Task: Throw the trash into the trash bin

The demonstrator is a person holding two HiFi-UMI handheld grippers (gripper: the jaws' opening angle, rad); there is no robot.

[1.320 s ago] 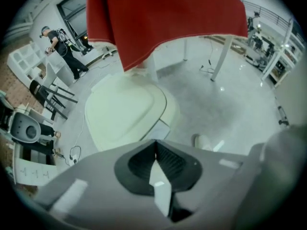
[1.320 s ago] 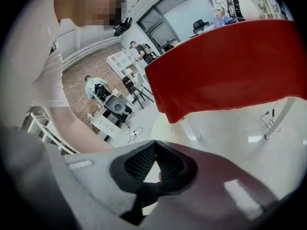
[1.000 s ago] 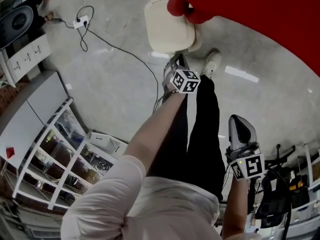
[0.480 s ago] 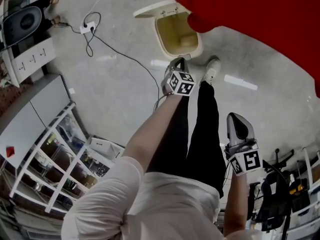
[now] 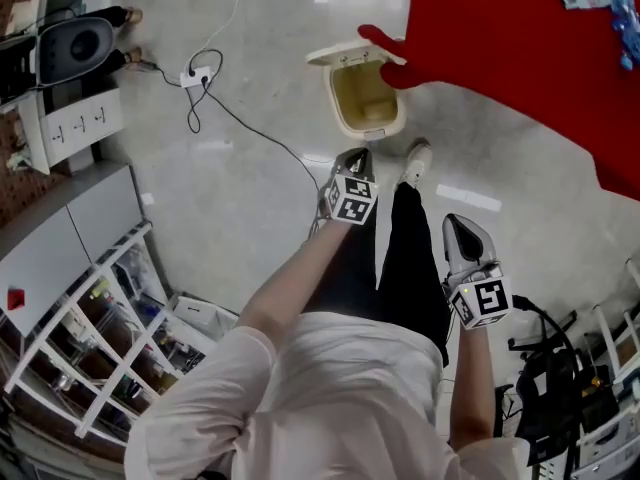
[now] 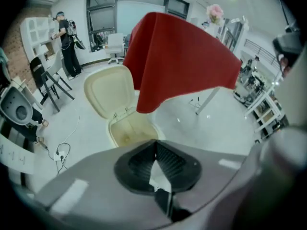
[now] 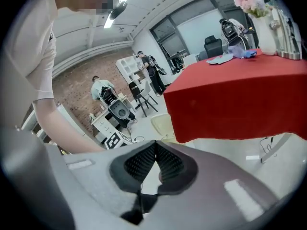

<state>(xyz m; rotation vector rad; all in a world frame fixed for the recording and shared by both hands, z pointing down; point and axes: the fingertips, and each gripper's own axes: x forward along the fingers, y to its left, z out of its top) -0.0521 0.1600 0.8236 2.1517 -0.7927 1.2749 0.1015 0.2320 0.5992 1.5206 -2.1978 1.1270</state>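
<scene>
The cream trash bin [image 5: 366, 100] stands on the floor by the red-clothed table [image 5: 520, 58], its lid [image 5: 345, 54] tipped up and back. The left gripper view shows it too, as the bin [image 6: 129, 131] with its raised lid [image 6: 109, 91]. My left gripper [image 5: 354, 160] hangs just in front of the bin, above the floor, jaws shut, with no object seen between them. My right gripper [image 5: 458, 230] is lower right, beside the person's leg, also shut and holding nothing. Pale and blue wrappers [image 7: 235, 55] lie on the table top.
A shoe [image 5: 417, 160] stands right of the bin. A cable and power strip [image 5: 197, 76] trail across the floor at left. White shelving [image 5: 110, 348] fills the lower left. People [image 6: 66, 42] and chairs stand far back. A vase of flowers [image 7: 261, 23] is on the table.
The bin's lid was down and now stands up. Both grippers have risen away from the floor, the left one more, and the bin looks smaller and farther off.
</scene>
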